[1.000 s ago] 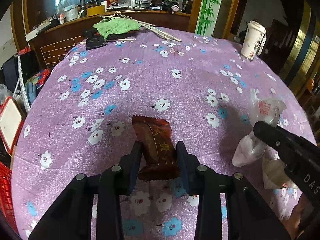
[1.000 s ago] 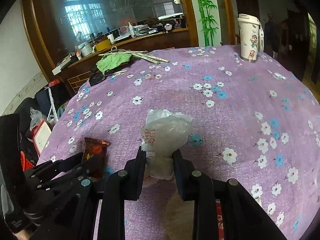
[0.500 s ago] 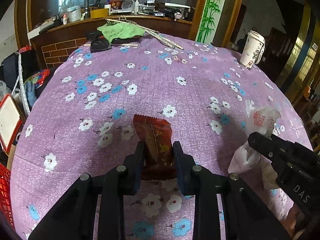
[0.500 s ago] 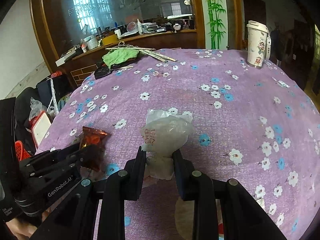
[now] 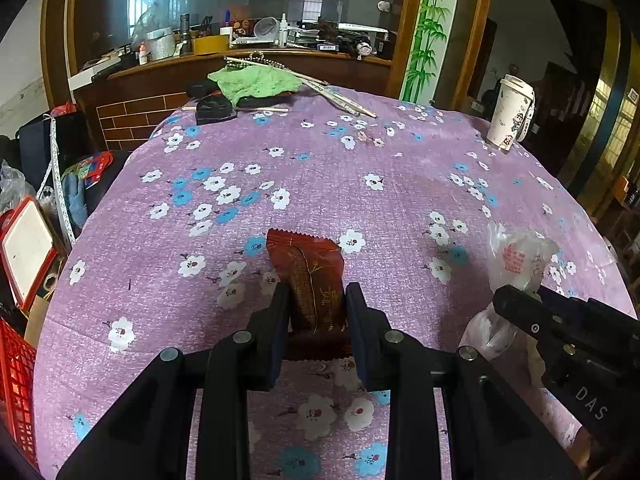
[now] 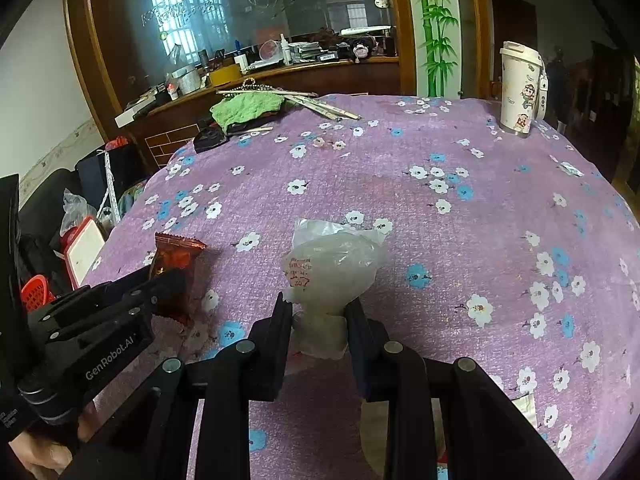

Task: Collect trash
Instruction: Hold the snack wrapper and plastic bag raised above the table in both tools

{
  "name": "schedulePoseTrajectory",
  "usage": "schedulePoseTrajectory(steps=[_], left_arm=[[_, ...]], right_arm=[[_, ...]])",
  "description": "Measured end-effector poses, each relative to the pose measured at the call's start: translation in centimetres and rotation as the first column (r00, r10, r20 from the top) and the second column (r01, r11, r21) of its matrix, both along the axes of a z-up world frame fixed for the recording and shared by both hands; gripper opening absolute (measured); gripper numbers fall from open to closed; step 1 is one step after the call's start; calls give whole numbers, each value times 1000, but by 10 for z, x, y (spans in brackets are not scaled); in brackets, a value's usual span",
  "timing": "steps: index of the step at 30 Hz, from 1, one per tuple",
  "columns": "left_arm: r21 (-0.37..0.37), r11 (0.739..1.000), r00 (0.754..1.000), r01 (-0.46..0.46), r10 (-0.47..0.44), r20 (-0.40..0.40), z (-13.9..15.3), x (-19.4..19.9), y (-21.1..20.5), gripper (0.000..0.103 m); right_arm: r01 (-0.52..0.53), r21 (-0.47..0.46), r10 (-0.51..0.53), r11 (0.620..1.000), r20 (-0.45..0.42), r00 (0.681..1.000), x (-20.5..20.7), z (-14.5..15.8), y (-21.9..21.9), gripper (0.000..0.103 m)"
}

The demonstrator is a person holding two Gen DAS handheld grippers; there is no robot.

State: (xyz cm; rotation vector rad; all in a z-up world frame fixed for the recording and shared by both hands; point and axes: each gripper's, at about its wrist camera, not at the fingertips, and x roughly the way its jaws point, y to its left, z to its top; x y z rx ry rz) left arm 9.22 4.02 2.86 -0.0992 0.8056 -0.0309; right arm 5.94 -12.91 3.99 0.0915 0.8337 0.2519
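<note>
2 pieces of trash are gripped: left gripper clamps the red snack wrapper, right gripper the crumpled plastic bag. Next, carry both to a bin.

Open tablecloth ahead; cup stands far right.

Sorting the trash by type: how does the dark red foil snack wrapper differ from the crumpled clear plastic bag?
The dark red foil snack wrapper is opaque, flat and crimp-edged; the crumpled clear plastic bag is translucent, puffy, with small red print. The wrapper sits in the left gripper, the bag in the right gripper. Both are pinched above the purple tablecloth.
</note>
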Motion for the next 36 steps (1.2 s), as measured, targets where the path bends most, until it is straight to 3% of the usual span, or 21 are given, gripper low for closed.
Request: schedulePoseTrajectory(steps=[36], left_arm=[[9, 999, 999, -34, 34, 38, 10, -6, 9, 27]], right_arm=[[-35, -7, 36, 999, 32, 999, -5, 5, 7, 29]])
